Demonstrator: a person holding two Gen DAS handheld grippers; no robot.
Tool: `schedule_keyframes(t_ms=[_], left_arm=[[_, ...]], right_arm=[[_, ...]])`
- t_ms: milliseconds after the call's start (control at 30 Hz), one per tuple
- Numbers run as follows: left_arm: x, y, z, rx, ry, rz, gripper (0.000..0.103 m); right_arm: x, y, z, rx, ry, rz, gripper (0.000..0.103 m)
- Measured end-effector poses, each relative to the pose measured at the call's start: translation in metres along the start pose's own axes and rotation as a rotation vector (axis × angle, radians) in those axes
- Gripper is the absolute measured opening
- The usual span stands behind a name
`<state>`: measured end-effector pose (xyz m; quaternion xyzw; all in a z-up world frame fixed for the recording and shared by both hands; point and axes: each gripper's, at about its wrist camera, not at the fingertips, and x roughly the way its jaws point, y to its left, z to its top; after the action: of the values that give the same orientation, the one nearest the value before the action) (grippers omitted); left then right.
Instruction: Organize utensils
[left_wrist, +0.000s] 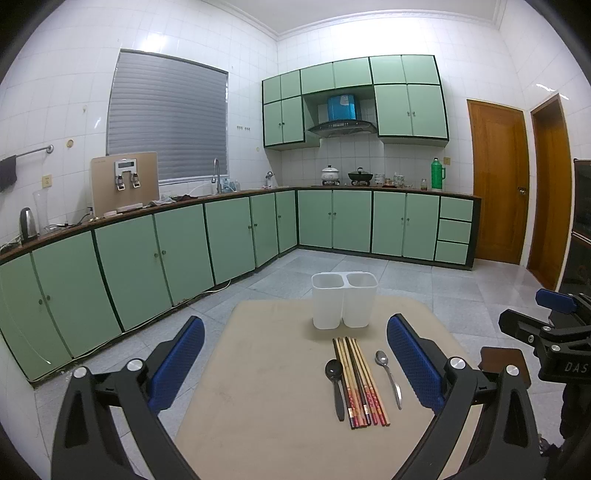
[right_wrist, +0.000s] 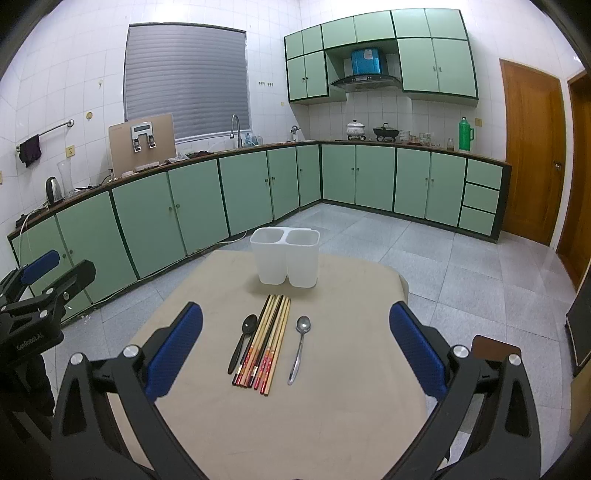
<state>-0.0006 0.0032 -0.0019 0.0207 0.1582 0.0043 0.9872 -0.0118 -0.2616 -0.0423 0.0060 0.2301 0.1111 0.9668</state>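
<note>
A white two-compartment holder (left_wrist: 343, 304) (right_wrist: 286, 256) stands empty at the far side of a beige table (left_wrist: 258, 387) (right_wrist: 332, 424). In front of it lie a black spoon (left_wrist: 335, 384) (right_wrist: 242, 343), a bundle of several chopsticks (left_wrist: 360, 384) (right_wrist: 267, 343) and a metal spoon (left_wrist: 388, 376) (right_wrist: 300, 347), side by side. My left gripper (left_wrist: 295, 363) is open and empty above the table, with the utensils toward its right finger. My right gripper (right_wrist: 295, 354) is open and empty, with the utensils between its fingers in view.
Green kitchen cabinets (left_wrist: 184, 243) run along the left and back walls under a dark counter. Wooden doors (left_wrist: 498, 181) are at the right. A brown stool (right_wrist: 495, 347) stands off the table's right edge. The right gripper's body (left_wrist: 546, 332) shows at the left view's right edge.
</note>
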Motion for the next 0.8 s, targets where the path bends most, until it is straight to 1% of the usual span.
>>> schedule_keyframes(t_ms=[500,600,667,800], left_arm=[[0.001,0.0,-0.001,0.0,0.002,0.001,0.097],[0.001,0.006,-0.005,-0.002,0.005,0.003,0.097],[0.002,0.007,-0.006,-0.002,0.006,0.004,0.097],[0.004,0.012,-0.008,-0.002,0.011,0.005,0.097]], right_arm=[[-0.001,0.0,-0.002,0.001,0.002,-0.001,0.098],[-0.001,0.0,-0.002,0.004,0.003,0.0,0.098],[0.003,-0.005,-0.01,0.006,0.005,-0.001,0.098],[0.005,-0.005,-0.013,0.006,0.006,-0.001,0.098]])
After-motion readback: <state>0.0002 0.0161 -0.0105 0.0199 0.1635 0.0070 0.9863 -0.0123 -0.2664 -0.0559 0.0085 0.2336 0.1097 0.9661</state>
